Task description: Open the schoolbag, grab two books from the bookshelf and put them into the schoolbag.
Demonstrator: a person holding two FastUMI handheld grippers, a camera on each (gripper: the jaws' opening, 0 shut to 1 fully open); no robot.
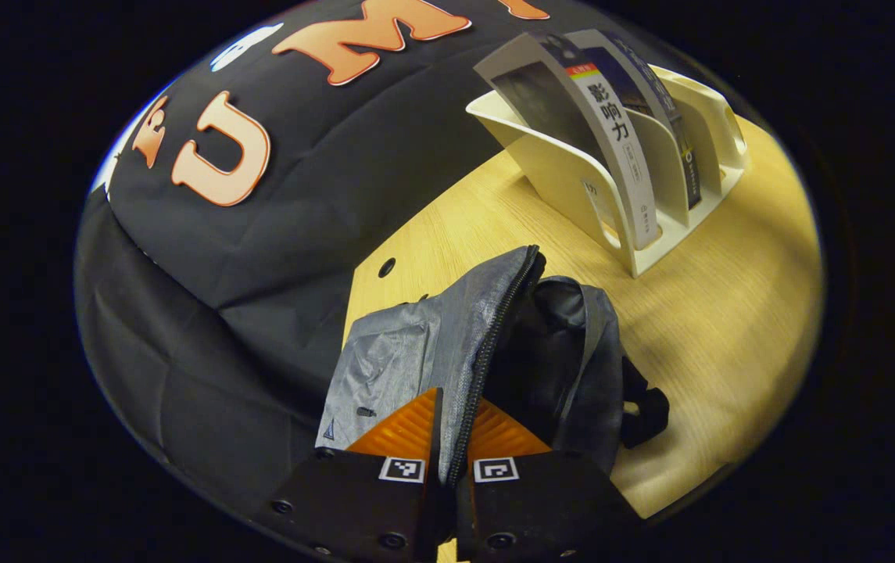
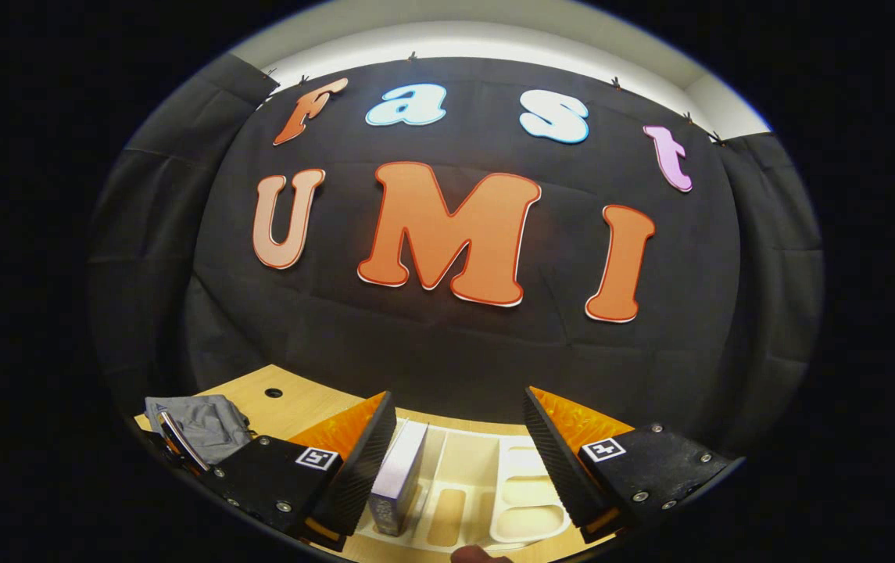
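The pale wooden tabletop (image 1: 713, 328) carried all the task's things. At its far side stood the cream plastic slotted bookshelf (image 1: 564, 168) — in the left gripper view it held 2 upright books, a grey-covered book with a white spine (image 1: 619, 148) in a front slot and a dark-spined book (image 1: 662, 102) in the slot behind it. Nearer lay the grey fabric schoolbag with a black zipper (image 1: 408, 352), its mouth already parted to show a dark lining.

The left gripper (image 1: 453, 426) had its fingers drawn nearly together on the bag's zippered flap edge, 1 finger on each side of the fabric; it appeared to hold the opening up. The right gripper (image 2: 459, 446) hung above the bookshelf with its fingers spread wide and nothing between them in contact. A white-edged book (image 2: 400, 477) stood upright just beside its left-hand finger in the right gripper view, and the empty slots lay below the gap.

Several things could go wrong from here. The wide fingers sat off-centre over the book, so a closing pinch might only graze 1 cover and tip it against the divider. A lift at an angle could drag the light shelf along — or jam the book in its slot. Should the left hold slacken, the limp flap might fall back across the mouth and block the book's entry.
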